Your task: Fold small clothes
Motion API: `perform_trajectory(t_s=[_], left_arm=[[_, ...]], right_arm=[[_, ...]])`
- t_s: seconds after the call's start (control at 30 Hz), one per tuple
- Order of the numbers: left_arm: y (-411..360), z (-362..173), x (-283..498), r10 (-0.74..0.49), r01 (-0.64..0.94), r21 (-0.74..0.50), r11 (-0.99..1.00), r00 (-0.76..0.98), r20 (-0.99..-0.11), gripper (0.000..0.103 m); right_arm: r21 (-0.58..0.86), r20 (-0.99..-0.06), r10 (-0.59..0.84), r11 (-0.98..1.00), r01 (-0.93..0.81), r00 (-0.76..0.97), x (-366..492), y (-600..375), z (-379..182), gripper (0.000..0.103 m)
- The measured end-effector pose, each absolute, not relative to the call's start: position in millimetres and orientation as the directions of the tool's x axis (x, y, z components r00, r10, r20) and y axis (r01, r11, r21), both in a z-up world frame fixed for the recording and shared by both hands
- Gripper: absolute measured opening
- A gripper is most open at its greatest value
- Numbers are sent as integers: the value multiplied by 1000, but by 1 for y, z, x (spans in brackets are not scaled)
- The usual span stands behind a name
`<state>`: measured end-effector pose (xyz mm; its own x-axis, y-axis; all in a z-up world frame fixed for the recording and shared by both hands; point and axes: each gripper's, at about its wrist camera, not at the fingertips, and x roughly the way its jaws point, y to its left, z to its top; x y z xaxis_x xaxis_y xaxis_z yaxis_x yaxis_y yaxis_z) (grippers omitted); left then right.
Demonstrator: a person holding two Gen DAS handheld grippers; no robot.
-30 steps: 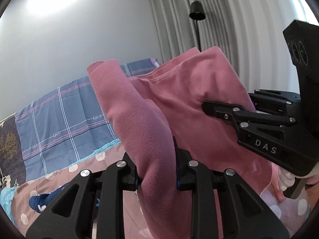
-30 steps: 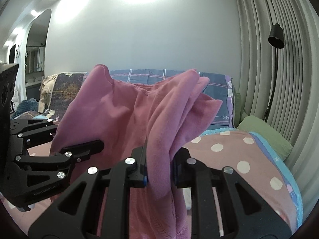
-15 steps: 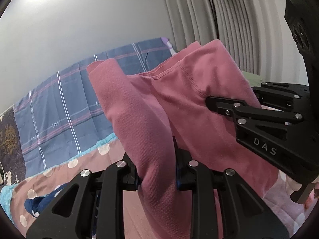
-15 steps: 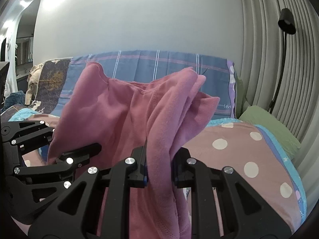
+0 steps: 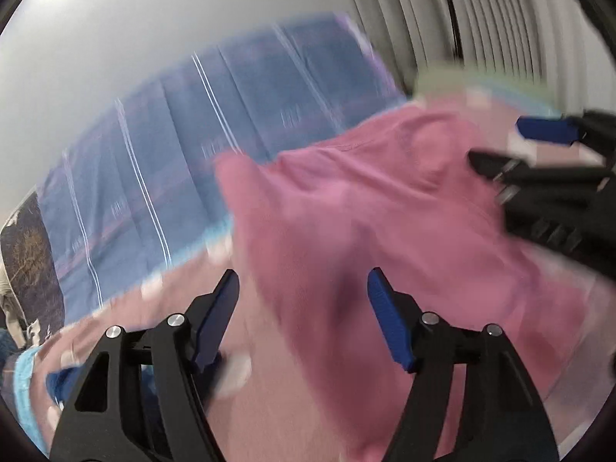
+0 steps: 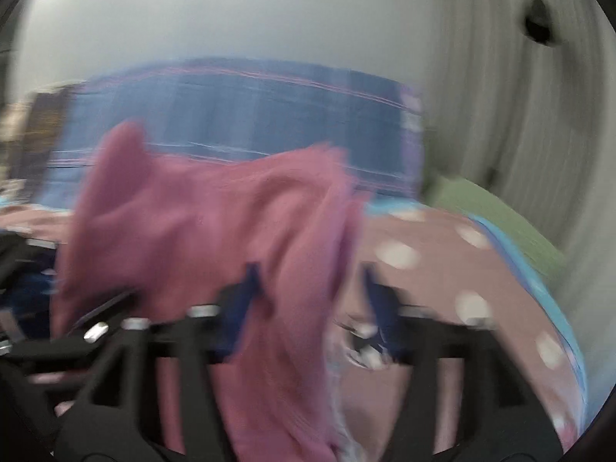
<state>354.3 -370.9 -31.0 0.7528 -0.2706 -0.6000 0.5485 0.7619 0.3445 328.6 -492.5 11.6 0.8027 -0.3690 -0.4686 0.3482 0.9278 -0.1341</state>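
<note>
Both grippers' jaws opening (blurred), freeing pink garment (image 5: pixel 385 231)

This is a bedroom in a home. Ahead of the two hand-held grippers lies a bed under a pink spotted bedspread (image 6: pixel 442 269) with a light blue edge, and beyond it a blue checked cloth (image 5: pixel 215 146) stands against a plain pale wall (image 5: pixel 161 19). To the right, long grey curtains (image 6: pixel 496 123) hang in folds, with a green pillow (image 6: pixel 496 215) below them and a dark lamp head (image 6: pixel 539 19) above.
</note>
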Motion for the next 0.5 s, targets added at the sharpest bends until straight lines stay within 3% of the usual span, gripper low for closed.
perform_trajectory(t_s=[0.07, 0.17, 0.33, 0.5], left_arm=[[-367, -58, 348, -237, 544, 403, 736, 765, -600, 70], [-359, -69, 336, -284, 556, 368, 745, 763, -580, 70], [-359, -69, 334, -268, 535, 344, 771, 764, -587, 67], [-345, -55, 321, -303, 550, 286, 785, 743, -597, 68]], right_arm=[[-105, -568, -346, 931, 351, 747, 332, -495, -21, 57], [-152, -677, -326, 939, 308, 660, 330, -487, -80, 57], [-90, -701, -302, 936, 341, 645, 322, -490, -94, 59], [-161, -679, -349, 929, 333, 646, 310, -477, -90, 59]])
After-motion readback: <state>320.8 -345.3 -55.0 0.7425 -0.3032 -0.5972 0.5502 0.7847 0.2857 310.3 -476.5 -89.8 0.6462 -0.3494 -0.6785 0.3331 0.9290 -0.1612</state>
